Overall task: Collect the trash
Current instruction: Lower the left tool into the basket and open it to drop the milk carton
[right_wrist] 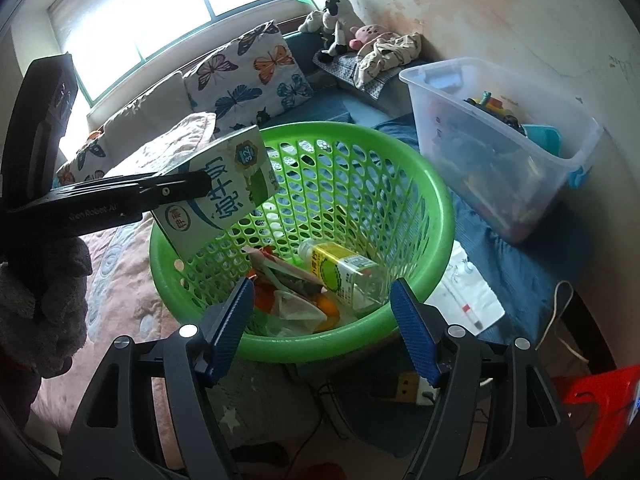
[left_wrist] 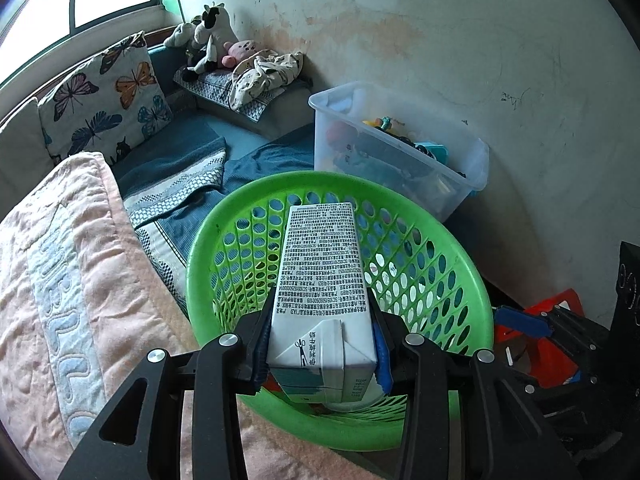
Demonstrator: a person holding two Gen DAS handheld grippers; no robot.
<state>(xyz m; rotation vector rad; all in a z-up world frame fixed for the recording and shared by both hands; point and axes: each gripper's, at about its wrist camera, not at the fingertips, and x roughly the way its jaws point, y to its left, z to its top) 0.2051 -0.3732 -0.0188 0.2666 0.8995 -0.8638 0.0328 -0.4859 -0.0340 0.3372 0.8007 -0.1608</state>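
- Green basket (right_wrist: 436, 216) holds a bottle (right_wrist: 344, 272) and wrappers; your left gripper (left_wrist: 322, 354) clamps the milk carton (left_wrist: 320, 280) above the rim at about nine o'clock in the right wrist view
- Your right gripper (right_wrist: 322, 328) stands open, empty, at the six o'clock rim
- You look mid-drop: next, bring the carton over the middle and release it

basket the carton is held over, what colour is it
Bright green basket, with perforated sides; clearest in the right wrist view.
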